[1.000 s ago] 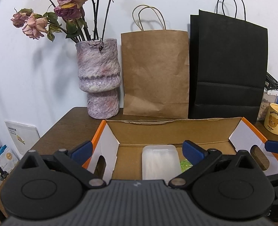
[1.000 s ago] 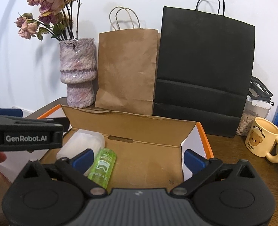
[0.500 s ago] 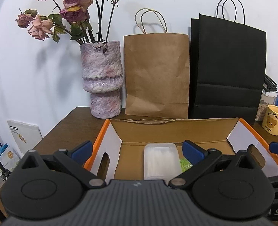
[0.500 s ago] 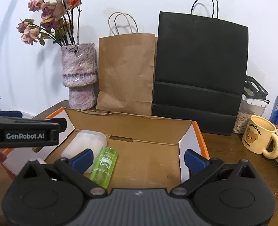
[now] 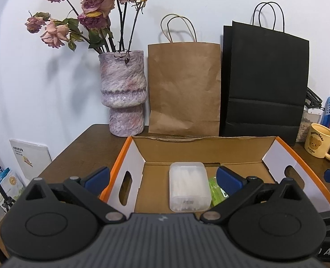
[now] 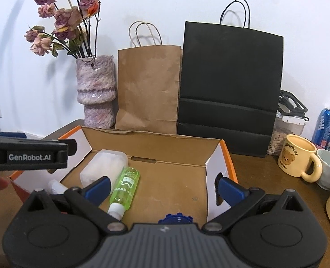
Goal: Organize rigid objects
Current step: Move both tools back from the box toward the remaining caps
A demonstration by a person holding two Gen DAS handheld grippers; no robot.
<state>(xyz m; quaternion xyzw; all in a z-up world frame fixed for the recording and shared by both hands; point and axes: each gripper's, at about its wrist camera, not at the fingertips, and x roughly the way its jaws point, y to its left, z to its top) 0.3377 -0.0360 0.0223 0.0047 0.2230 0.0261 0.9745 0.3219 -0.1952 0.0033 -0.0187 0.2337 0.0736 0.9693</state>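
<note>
An open cardboard box [image 5: 200, 149] [image 6: 156, 147] with orange-edged white flaps sits on the brown table. Inside lie a frosted plastic case [image 5: 189, 185] [image 6: 104, 165] of cotton swabs and a green bottle [image 6: 125, 186] [image 5: 216, 189] with a white cap. A small white item [image 6: 56, 186] and a blue toothed object [image 6: 176, 218] show at the box's near edge. My left gripper [image 5: 162, 178] hovers open over the box's near left part, with nothing between its fingers. My right gripper [image 6: 165, 186] hovers open over the box's near side, empty. The left gripper's body [image 6: 28, 155] shows at the left of the right wrist view.
Behind the box stand a mottled purple vase [image 5: 122, 93] of dried roses, a brown paper bag [image 5: 183, 89] and a black paper bag [image 5: 265, 82]. A yellow bear mug [image 6: 299, 156], a pale cup [image 6: 329, 169], a jar [image 6: 285, 134] and a blue can [image 6: 324, 126] stand at the right.
Both grippers have pulled back and risen a little, so more of the box's near part shows. The blue toothed object and the bottle's white cap have come into view. Both stay open.
</note>
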